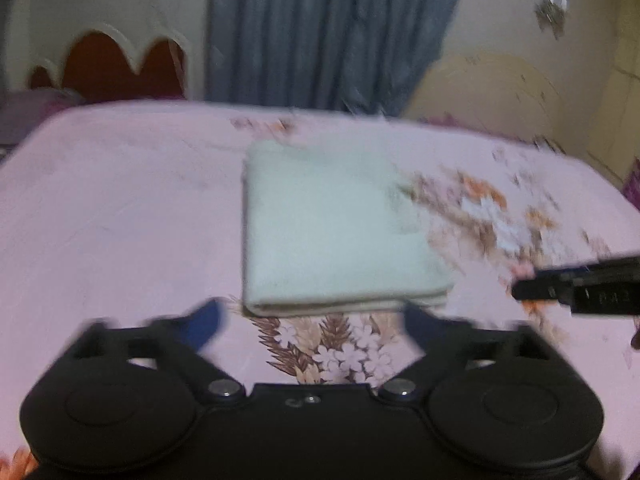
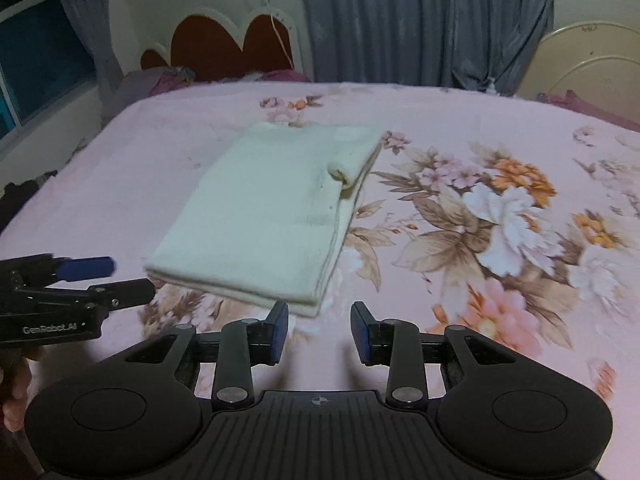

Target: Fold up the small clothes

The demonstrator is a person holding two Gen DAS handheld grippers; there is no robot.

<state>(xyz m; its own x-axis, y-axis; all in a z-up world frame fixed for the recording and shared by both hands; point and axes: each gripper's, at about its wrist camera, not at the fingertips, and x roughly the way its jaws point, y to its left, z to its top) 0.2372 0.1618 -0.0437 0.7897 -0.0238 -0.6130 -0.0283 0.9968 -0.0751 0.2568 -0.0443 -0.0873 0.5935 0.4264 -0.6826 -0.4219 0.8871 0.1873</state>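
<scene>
A pale cream garment point(image 1: 332, 228) lies folded into a neat rectangle on the pink floral bedsheet point(image 1: 120, 220); it also shows in the right wrist view point(image 2: 268, 216), with a small rolled sleeve bump near its far right edge. My left gripper point(image 1: 312, 326) is open and empty, just short of the garment's near edge. My right gripper point(image 2: 320, 330) is open and empty, its left finger point(image 2: 278, 330) close to the garment's near right corner. The left gripper also shows in the right wrist view point(image 2: 108, 280), left of the garment. The left wrist view is blurred.
A red and white scalloped headboard point(image 2: 236, 44) and pillows stand at the bed's far left. Grey curtains point(image 2: 420, 20) hang behind. A cream rounded bed frame point(image 2: 580, 60) is at the far right. A window point(image 2: 36, 60) is on the left.
</scene>
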